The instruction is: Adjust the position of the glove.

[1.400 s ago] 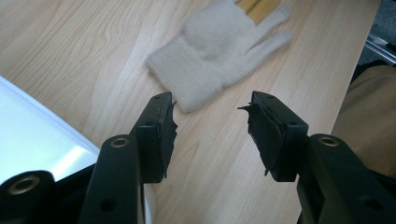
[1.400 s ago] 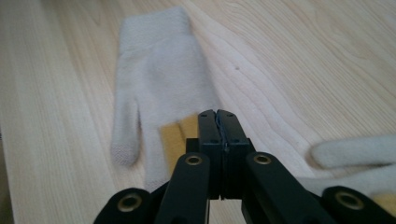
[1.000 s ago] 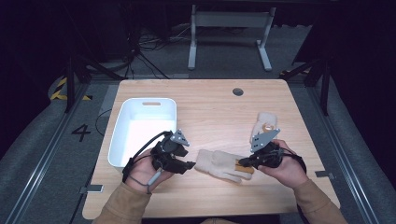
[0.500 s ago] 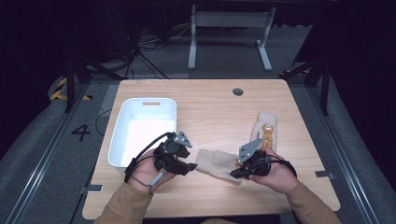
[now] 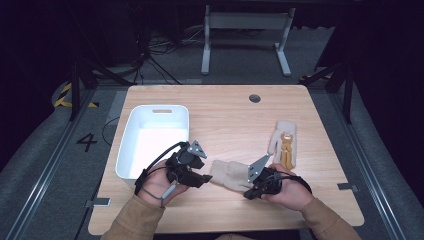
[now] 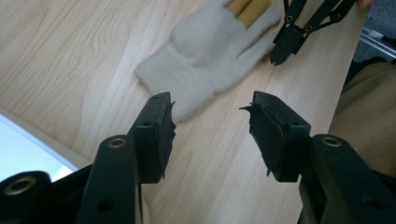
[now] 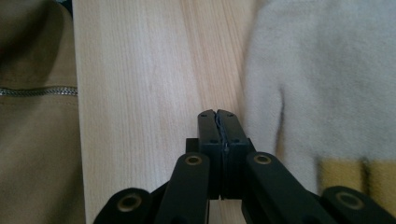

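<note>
Though lying flat and limp between the two hands, promises easy handling: the cream knit glove (image 5: 230,174), soft and light, likely to fold and sag when lifted, not fragile, fuzzy enough not to slip.

Largest first. Pale wooden desk (image 5: 225,115), carrying everything. At its left, a white plastic bin (image 5: 130,145), nothing to be seen inside. At the right, well apart from the near glove, a second cream glove (image 5: 279,140) with mustard-yellow fingers, pointing toward the far edge. Near the front edge, the near glove itself, cuff to the left, fingers to the right, some of them mustard yellow.

Left gripper (image 6: 212,119): jaws parted about halfway, nothing between them, hovering just beside the cuff, whose corner sits right ahead of its left jaw in the left gripper view. Not touching the fabric, as far as can be told.

Right gripper (image 7: 217,114): jaws pressed together on nothing, tip low over bare wood just beside the glove's fingers; fabric off to the right in the right gripper view. Contact with the knit not clear.

Best hold, by judgement: pinch the cuff edge with the left gripper, where the knit is doubled and thicker; a second pinch at the fingertips would call for opening the right gripper first. Flat cloth on wood likely needs a low, scooping approach.
</note>
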`<state>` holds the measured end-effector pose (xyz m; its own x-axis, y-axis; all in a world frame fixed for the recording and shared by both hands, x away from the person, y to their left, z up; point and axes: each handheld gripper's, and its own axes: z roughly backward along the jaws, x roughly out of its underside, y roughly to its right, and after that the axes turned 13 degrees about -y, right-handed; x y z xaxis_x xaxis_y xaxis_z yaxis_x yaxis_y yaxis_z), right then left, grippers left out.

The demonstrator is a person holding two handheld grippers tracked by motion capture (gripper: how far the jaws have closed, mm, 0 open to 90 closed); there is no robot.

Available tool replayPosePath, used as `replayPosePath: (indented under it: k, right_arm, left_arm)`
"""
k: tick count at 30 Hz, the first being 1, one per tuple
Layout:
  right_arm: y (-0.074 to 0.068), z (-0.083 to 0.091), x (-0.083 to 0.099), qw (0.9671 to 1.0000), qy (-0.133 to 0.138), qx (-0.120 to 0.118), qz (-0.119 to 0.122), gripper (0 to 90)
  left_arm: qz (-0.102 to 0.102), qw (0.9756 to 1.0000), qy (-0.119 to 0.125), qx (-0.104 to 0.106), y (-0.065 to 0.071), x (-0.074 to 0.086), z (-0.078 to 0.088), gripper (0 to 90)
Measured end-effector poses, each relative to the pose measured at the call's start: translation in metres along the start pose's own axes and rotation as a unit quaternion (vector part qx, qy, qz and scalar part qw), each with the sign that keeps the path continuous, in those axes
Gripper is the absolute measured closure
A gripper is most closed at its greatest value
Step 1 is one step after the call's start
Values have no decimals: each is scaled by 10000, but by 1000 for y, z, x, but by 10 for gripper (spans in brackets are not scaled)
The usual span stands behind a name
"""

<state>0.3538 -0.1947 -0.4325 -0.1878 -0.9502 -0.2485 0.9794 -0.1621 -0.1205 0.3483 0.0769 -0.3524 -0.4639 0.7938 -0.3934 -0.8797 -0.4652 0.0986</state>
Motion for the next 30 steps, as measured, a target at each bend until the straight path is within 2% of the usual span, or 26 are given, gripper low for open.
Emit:
replayPosePath:
  k: [15, 19, 25, 30]
  right_arm:
    - [11, 2, 12, 9991, -49, 204, -360, 898]
    - [14, 3, 16, 9983, -32, 255, -516, 898]
    - [20, 6, 21, 9978, 11, 296, -586, 898]
    - [25, 8, 27, 9965, 19, 373, -745, 898]
  left_arm:
    - [-37, 10000, -22, 2, 0, -2, -2, 496]
    - [-28, 10000, -32, 9, 0, -2, -3, 496]
    - [-17, 10000, -38, 21, 0, -2, -4, 494]
    - [-18, 10000, -55, 26, -1, -2, -4, 493]
